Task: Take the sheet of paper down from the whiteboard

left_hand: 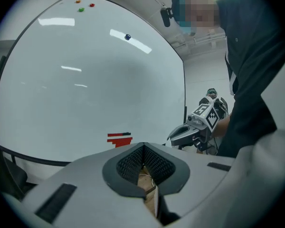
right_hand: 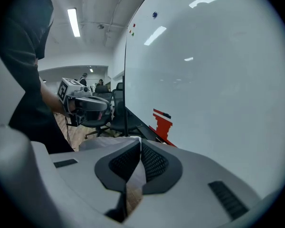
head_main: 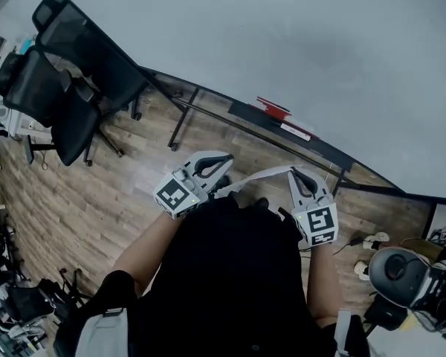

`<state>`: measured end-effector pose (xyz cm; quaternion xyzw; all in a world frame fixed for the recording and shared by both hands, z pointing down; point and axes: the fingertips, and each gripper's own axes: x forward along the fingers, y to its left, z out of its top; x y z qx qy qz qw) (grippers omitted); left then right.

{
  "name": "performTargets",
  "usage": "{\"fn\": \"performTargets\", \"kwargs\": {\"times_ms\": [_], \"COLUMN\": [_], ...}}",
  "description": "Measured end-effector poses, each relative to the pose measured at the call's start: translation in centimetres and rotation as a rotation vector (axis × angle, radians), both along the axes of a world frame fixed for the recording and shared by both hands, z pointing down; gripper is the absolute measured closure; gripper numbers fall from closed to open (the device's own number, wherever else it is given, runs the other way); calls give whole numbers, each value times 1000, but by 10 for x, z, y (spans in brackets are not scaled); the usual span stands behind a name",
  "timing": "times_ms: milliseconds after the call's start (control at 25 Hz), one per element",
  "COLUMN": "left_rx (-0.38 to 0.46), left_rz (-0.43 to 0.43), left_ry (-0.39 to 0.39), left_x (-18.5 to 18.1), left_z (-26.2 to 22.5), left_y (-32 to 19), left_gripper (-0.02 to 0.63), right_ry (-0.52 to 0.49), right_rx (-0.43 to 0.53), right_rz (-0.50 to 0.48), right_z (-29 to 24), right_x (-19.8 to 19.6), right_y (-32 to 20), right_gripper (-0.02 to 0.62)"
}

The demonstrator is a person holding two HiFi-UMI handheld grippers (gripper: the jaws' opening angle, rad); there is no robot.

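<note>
Head view shows one sheet of paper off the whiteboard. It is stretched as a pale strip between the two grippers, in front of the person's dark top and above the wooden floor. The left gripper holds one end and the right gripper the other. Each gripper carries one cube printed with black-and-white square markers; these are patterns, not words.

In the left gripper view the ribbed fingers are pressed together, and a thin pale edge of the sheet runs down between them. In the right gripper view the fingers are likewise closed, clamped on the sheet, which spreads out pale beyond them towards the other gripper.

The whiteboard stands just behind the grippers, its face bare apart from its magnets. The left gripper view shows four: three small ones, orange, green and red, grouped near the top edge, and one dark one apart from them. One red object rests on the dark ledge along the bottom of the board; whatever print it bears is too small to read.

Two black office chairs stand on the floor to the left, well apart from the sheet. A round grey and black device sits at the lower right; I cannot tell what it is.
</note>
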<state>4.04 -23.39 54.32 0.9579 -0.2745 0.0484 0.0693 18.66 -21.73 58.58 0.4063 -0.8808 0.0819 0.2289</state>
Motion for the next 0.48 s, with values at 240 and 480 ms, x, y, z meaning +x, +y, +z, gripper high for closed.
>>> {"fn": "performTargets", "kwargs": {"times_ms": [240,480], "left_rx": [-21,-18], "left_rz": [27,60], "left_ry": [-4,4], "left_x": [7,16], "left_z": [13,9], "left_y": [4,7], "left_gripper": [594,594], "right_ry": [12,21], "right_rx": [-26,-41], "right_rz": [20,15], "right_z": [20,22], "right_x": [2,0], "right_y": [1,4], "right_gripper": [574,574]}}
